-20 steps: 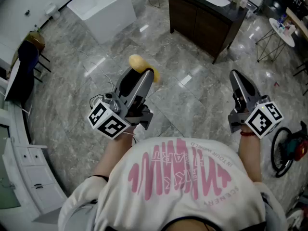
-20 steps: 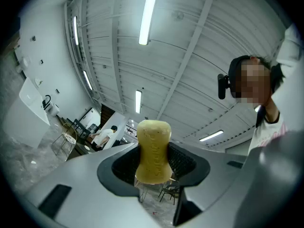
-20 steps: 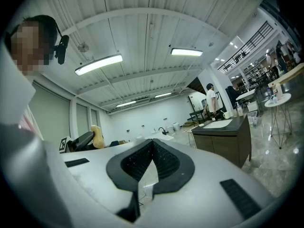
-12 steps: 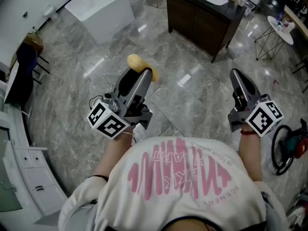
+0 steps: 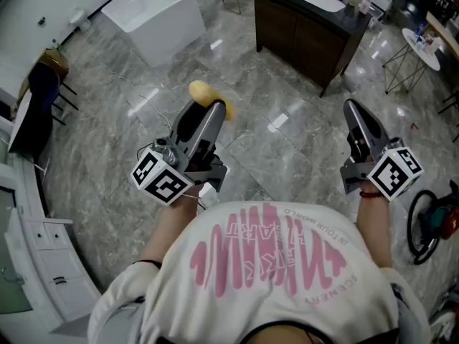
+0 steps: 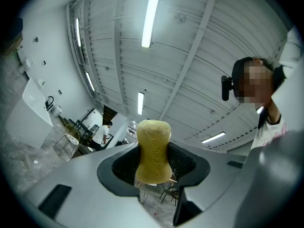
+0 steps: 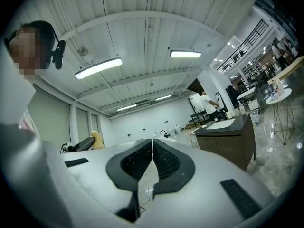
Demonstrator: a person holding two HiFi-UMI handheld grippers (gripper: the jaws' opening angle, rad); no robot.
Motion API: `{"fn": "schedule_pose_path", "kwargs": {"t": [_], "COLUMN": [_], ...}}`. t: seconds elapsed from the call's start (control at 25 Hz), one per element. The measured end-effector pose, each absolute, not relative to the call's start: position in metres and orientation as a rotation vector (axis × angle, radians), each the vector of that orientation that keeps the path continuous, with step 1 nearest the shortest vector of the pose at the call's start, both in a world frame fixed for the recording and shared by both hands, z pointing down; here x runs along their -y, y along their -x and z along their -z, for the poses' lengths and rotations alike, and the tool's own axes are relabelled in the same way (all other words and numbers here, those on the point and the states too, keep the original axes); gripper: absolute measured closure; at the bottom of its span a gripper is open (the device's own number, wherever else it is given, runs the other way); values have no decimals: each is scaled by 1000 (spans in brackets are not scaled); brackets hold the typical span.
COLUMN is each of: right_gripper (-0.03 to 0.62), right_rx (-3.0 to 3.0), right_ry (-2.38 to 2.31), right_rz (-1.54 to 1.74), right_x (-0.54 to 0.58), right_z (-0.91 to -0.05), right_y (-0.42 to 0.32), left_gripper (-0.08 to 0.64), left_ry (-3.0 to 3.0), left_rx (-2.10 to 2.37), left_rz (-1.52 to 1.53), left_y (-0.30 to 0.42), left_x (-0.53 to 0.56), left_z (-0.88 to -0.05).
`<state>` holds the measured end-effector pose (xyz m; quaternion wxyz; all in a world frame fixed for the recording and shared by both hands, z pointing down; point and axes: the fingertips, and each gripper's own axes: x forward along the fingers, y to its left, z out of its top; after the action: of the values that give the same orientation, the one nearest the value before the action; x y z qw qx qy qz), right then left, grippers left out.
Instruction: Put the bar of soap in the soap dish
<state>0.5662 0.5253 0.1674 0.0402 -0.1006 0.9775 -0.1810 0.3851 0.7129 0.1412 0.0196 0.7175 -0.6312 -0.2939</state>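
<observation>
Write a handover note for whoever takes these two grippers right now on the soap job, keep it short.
The left gripper is shut on the bar of soap, which sticks out past the jaw tips, above the marble floor.
The right gripper has its jaws together with nothing in them.
No soap dish can be made out in any view; a dark vanity with a white basin stands ahead.
Done: soap picked up.
Left: find the dish, carry the soap over, set it in, let go.

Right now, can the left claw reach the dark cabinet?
Probably not yet: the left claw, gripping the soap, hangs well short of the dark cabinet, with only bare floor between them.
</observation>
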Motion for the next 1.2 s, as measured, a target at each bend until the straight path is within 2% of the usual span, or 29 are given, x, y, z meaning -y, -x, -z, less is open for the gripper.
{"fn": "schedule_pose_path", "kwargs": {"t": [0.56,0.8,1.2], "right_gripper": [574,574,574], "right_rx": [-3088,-3111,-3085], "right_ry": [243,266,259], "right_rz": [670,694,705], "right_x": [-563,-547,-475], "right_z": [-226,-240,-240], "right_y": [-516,-511,-475], "left_gripper": [373,373,374], "left_ry": [-2160,-2142,-2095], "left_rx": [1942,1919,1988], "left_rz": [871,960,898], "left_y": [-342,-333,-297], "left_x": [-745,-731,-667], "left_z": [-178,-189,-194]}}
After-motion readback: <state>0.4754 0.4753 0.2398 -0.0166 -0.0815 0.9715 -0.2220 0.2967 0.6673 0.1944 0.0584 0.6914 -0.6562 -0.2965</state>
